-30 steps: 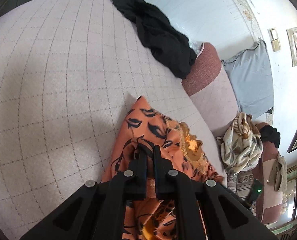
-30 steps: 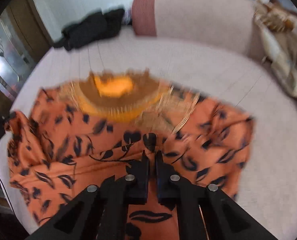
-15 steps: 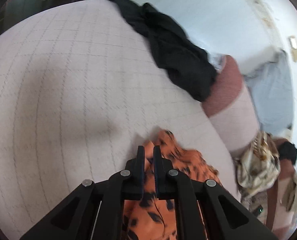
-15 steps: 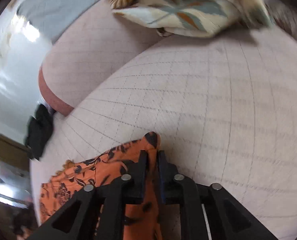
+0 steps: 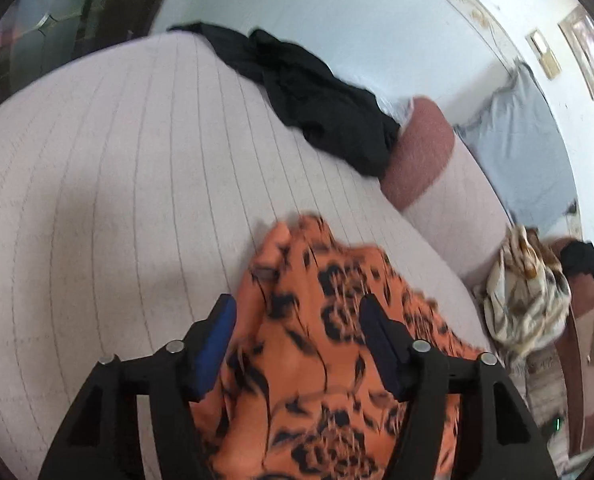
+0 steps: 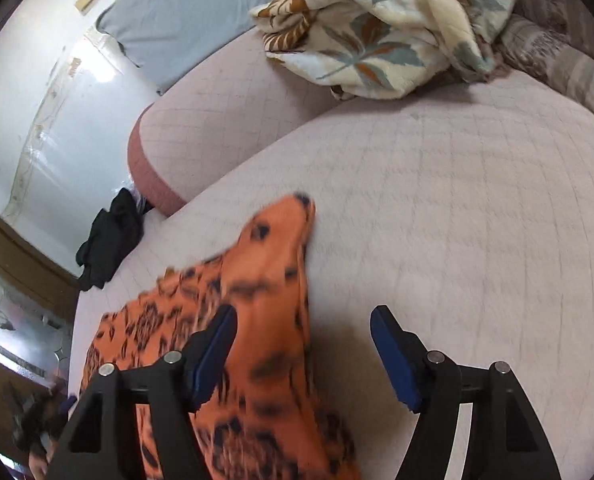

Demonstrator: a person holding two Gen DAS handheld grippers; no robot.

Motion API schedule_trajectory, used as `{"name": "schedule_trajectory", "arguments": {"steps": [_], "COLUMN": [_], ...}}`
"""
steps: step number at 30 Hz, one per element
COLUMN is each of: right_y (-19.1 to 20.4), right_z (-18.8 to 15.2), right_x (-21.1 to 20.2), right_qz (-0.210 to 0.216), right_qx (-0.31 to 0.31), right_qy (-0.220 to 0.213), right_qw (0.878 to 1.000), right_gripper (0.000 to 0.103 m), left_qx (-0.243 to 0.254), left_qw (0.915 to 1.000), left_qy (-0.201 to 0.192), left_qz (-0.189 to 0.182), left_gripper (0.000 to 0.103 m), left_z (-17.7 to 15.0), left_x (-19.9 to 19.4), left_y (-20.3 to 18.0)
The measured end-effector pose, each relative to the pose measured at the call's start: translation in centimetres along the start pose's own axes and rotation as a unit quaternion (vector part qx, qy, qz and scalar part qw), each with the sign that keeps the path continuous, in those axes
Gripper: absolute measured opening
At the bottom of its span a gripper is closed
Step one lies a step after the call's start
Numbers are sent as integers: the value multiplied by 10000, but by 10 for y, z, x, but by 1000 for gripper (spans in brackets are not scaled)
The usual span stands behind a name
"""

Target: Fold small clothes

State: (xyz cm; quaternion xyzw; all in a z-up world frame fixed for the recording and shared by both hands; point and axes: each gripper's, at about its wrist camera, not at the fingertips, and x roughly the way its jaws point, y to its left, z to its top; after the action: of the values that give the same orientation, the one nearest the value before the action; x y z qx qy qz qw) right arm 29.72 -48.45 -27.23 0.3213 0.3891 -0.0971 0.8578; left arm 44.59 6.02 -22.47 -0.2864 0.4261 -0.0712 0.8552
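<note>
An orange garment with a black leaf print (image 5: 317, 344) lies on the pale quilted sofa seat (image 5: 117, 200). In the left wrist view one corner of it lies loose between the spread blue pads of my left gripper (image 5: 297, 312), whose jaws are opening; the pads do not press on the cloth. In the right wrist view another corner of the orange garment (image 6: 265, 280) reaches up past the left pad of my right gripper (image 6: 303, 320). Its jaws are opening too, and the cloth lies free under them.
A black garment (image 5: 317, 108) is heaped at the far end of the seat beside the pink armrest (image 5: 421, 152). A floral blanket (image 6: 385, 28) is bunched against the sofa back, and a grey cushion (image 6: 185, 16) leans on the wall.
Both grippers held corners of the orange garment shut and carried them across the seat. Now both have spread their pads and the corners lie released on the seat.
</note>
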Motion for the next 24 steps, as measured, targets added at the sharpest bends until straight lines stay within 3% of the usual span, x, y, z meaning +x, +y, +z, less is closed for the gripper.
{"name": "schedule_trajectory", "arguments": {"steps": [5,8,12,15,21,22,24], "right_y": [0,3,4,4,6,7,9], "right_z": [-18,-19,-19,-18,-16,-17,-18], "right_x": [3,5,9,10,10,10,13], "right_qz": [-45,-30,23,46,114,131,159], "right_qx": [193,224,197,262,317,315,315], "right_qy": [211,81,76,56,-7,7,44], "right_qw": [9996,9997,9998,9996,9994,9994,9994], "right_gripper": [72,72,72,72,72,72,72], "left_qx": [-148,-89,16,-46,244,278,403], "left_qw": [9991,9970,9964,9959,9937,9930,9880], "left_qy": [404,765,836,889,973,1025,1347], "left_qz": [8,-35,139,167,495,516,644], "left_gripper": [64,64,64,38,45,50,51], "left_z": [22,30,45,49,71,74,78], "left_x": [37,57,75,86,107,111,125], "left_y": [-1,-11,-22,-26,-42,-44,-46]}}
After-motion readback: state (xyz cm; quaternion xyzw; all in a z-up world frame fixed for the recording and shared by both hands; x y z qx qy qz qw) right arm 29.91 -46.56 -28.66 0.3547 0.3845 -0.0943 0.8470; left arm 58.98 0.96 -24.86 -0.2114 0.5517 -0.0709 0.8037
